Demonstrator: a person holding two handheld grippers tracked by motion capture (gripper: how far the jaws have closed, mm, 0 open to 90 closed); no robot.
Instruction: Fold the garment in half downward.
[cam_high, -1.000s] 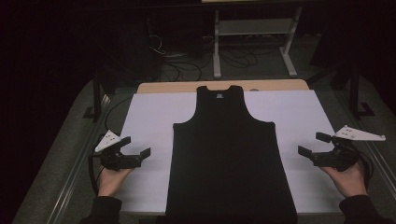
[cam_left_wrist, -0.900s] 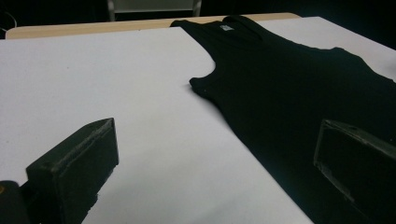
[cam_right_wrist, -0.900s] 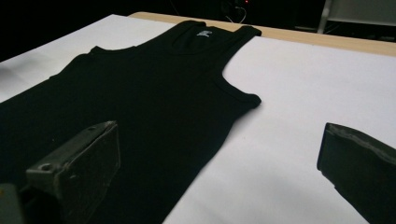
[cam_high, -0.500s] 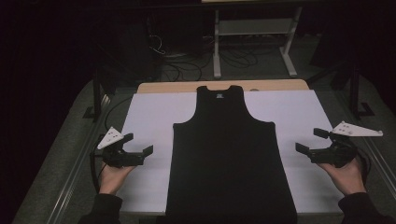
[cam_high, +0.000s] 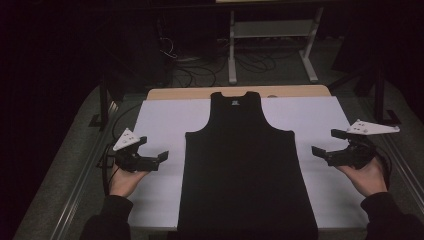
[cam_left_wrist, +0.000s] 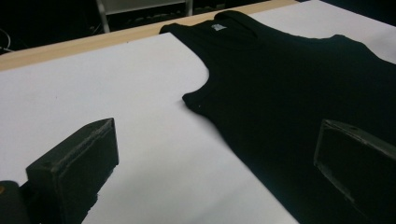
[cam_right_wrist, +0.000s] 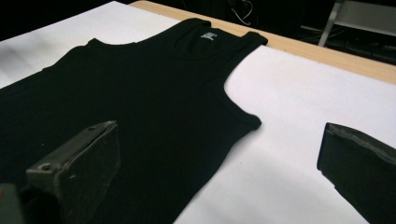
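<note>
White sheet (cam_high: 160, 120) covers the table; black tank top (cam_high: 245, 165) lies flat on it, centred, neck toward the far edge. Both hands palm-up, low over the sheet, on either side of the top. Left gripper (cam_high: 155, 154) just beside the top's left edge, jaws apart, holding nothing. Right gripper (cam_high: 327, 145) near the right edge, jaws apart, also empty. Both point inward at the top. Neck label (cam_right_wrist: 207, 35) white, text too small to read.
</note>
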